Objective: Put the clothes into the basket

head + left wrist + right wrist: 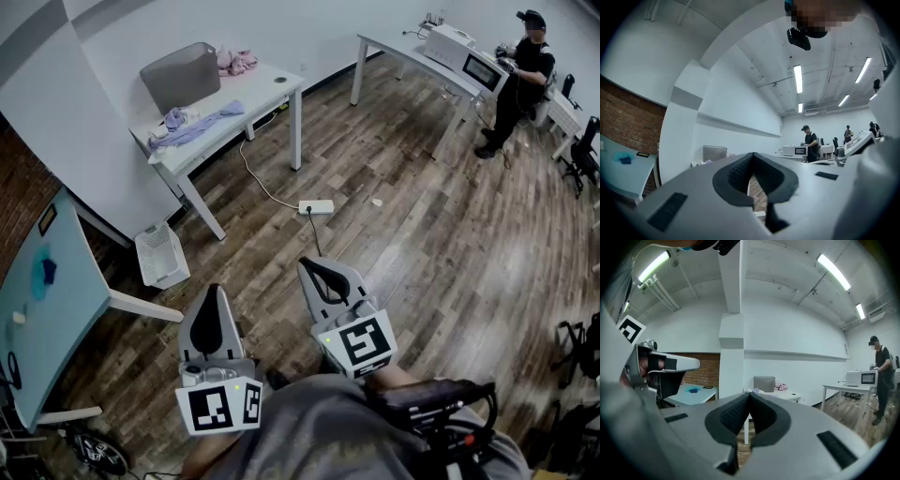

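A grey basket [182,75] stands on the far white table [267,89]. Pink clothes [236,61] lie just right of it, and a lavender garment [199,123] lies in front of it near the table's left end. The right gripper view also has the basket [764,384] and pink clothes [782,387]; in the left gripper view the basket [714,153] is small and distant. My left gripper [207,292] and right gripper [307,266] are both shut and empty, held low over the wooden floor, well short of the table.
A white crate [161,255] sits on the floor by the table's leg, and a power strip [316,207] with a cable lies ahead. A light-blue table [42,309] is at the left. A person [520,80] stands at a far desk with a microwave [461,53].
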`<action>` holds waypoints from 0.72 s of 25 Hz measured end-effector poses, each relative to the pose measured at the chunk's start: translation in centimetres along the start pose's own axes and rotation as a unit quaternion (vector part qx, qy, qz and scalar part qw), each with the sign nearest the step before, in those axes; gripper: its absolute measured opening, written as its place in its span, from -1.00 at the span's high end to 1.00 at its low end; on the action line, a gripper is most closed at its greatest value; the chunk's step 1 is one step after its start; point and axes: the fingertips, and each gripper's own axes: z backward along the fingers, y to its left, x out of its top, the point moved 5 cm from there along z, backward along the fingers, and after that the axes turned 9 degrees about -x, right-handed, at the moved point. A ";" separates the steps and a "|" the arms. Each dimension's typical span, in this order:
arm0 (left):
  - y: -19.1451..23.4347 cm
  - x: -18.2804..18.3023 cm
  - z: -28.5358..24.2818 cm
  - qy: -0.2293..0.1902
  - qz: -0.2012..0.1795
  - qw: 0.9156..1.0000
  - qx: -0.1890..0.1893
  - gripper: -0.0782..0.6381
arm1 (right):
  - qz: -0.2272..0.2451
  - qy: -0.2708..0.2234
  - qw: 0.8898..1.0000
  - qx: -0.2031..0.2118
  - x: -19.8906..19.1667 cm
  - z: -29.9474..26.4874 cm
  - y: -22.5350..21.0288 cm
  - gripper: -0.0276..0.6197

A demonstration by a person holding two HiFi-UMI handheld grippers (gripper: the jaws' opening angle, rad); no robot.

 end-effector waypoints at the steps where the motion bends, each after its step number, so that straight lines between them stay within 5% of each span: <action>1: -0.1 -0.1 0.0 0.000 0.000 1.000 0.002 0.76 | 0.003 -0.004 1.000 0.002 0.0 -0.1 -0.1 0.90; 18: -4.9 -1.1 -3.2 0.009 -0.014 1.000 0.003 0.76 | -0.022 -0.022 0.999 0.008 -1.4 1.7 -5.9 0.90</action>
